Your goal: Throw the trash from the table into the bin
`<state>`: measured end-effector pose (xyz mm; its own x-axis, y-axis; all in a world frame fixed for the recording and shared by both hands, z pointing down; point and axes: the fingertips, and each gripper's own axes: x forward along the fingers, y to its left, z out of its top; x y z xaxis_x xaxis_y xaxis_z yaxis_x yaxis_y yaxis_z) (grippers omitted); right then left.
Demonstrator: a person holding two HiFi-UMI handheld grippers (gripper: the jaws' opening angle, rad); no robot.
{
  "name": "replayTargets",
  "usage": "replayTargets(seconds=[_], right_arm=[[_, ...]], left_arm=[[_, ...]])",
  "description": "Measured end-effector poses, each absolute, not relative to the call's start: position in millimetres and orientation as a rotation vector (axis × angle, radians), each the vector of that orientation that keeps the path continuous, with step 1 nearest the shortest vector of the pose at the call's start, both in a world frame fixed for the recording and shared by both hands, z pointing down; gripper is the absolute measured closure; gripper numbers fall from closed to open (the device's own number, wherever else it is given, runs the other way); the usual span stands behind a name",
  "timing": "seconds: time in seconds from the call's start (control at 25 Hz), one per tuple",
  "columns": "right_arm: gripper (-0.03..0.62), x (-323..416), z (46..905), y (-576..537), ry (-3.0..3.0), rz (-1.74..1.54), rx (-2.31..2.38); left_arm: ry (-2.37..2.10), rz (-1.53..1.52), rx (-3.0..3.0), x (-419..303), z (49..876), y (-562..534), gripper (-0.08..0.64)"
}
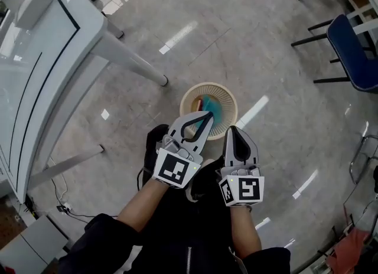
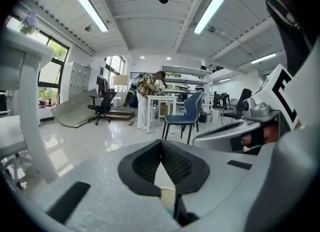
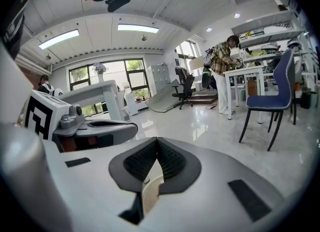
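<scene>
Trash (image 1: 212, 107) lies in the bin (image 1: 190, 93), below and just ahead of the left tongs (image 1: 208, 115) and right tongs (image 1: 231, 130). Both are pressed together, pinching nothing. The worktop (image 1: 35, 72) stands to their left.

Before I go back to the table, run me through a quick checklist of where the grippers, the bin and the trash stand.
1. Left gripper free to pick: ok, jaws together with nothing between them.
2. Right gripper free to pick: ok, jaws together, nothing held.
3. Bin in place: ok, upright on the floor just beyond both grippers.
4. Trash landed inside: ok, teal and red pieces lie in the bin, none seen on the floor around it.
5. More trash left on the table: cannot tell, only part of its top shows at the left of the head view.
</scene>
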<state>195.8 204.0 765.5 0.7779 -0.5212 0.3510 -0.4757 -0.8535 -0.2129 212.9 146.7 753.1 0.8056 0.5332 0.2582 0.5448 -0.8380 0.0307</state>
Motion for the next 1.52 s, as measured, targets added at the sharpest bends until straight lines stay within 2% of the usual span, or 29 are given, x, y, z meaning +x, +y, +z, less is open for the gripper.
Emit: replayTargets(seconds=[0.88,1.2,1.52], right_arm=[[0.583,175.1,368.2,189.0,0.914,-0.513,-2.872],[0.583,165.4,311.6,191.2,0.943,-0.463,-2.878],[0.584,141.4,306.3,188.4,0.978,-0.485,-2.873]], left_arm=[[-0.845,-0.373,-2.983,183.1,373.6,137.3,0.554],[-0.84,-0.318,-2.977,175.3,316.7,142.4,0.554],[-0.834,-0.296,-2.961,159.9,303.0,145.2,0.554]])
